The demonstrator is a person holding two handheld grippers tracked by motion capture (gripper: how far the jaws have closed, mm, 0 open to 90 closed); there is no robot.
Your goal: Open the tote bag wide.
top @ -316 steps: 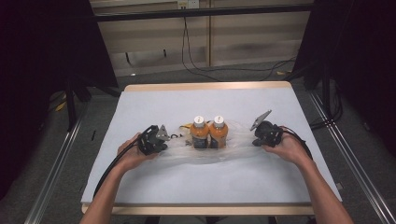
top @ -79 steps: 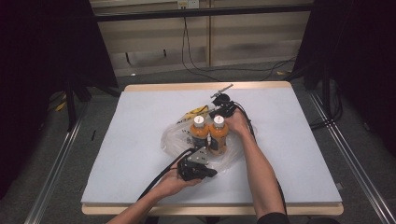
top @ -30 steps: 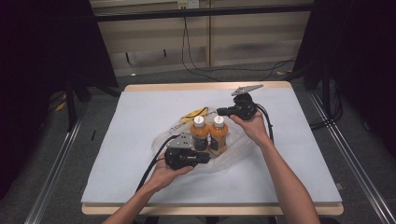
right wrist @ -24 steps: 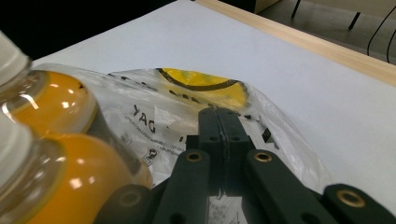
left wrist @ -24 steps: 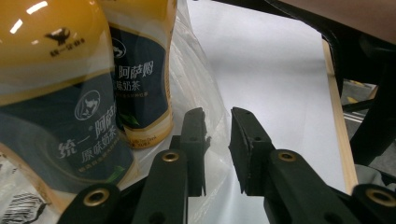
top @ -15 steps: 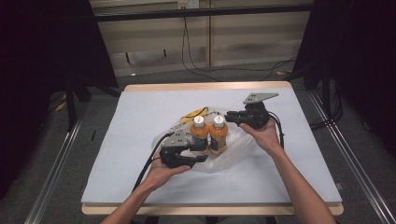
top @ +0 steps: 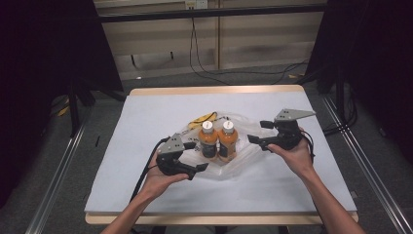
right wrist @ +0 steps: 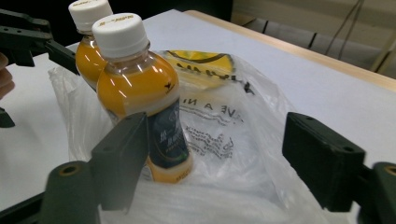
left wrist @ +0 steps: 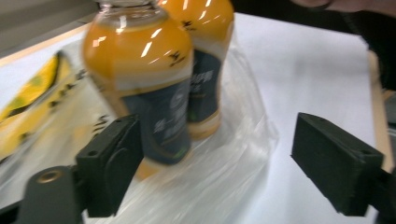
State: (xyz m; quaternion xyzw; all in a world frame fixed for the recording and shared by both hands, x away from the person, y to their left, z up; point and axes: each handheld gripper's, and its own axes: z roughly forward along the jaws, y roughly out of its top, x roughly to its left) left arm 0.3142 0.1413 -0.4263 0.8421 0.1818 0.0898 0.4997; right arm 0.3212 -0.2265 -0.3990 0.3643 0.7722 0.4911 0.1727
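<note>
Two orange juice bottles (top: pixel 208 140) (top: pixel 226 140) with white caps and dark labels stand upright, side by side, on a clear plastic bag (top: pixel 243 155) with yellow print. My left gripper (top: pixel 197 156) is at their front left and my right gripper (top: pixel 257 130) at their right. Both have just been opening their jaws and stand open, gripping nothing. In the left gripper view the near bottle (left wrist: pixel 144 84) rises just beyond the left jaw, with crumpled bag (left wrist: pixel 229 154) under the gap. In the right gripper view the bottles (right wrist: pixel 140 93) stand left of the gap over the bag (right wrist: pixel 224 116).
The white tabletop (top: pixel 146 112) has a wooden rim. Black cables trail from both grippers toward the front. More cables lie on the floor beyond the far edge, and metal rails run along both sides of the table.
Both grippers went from shut to open. The right gripper swung from behind the bottles to their right side. The left gripper shifted left and slightly away from the table's front.
</note>
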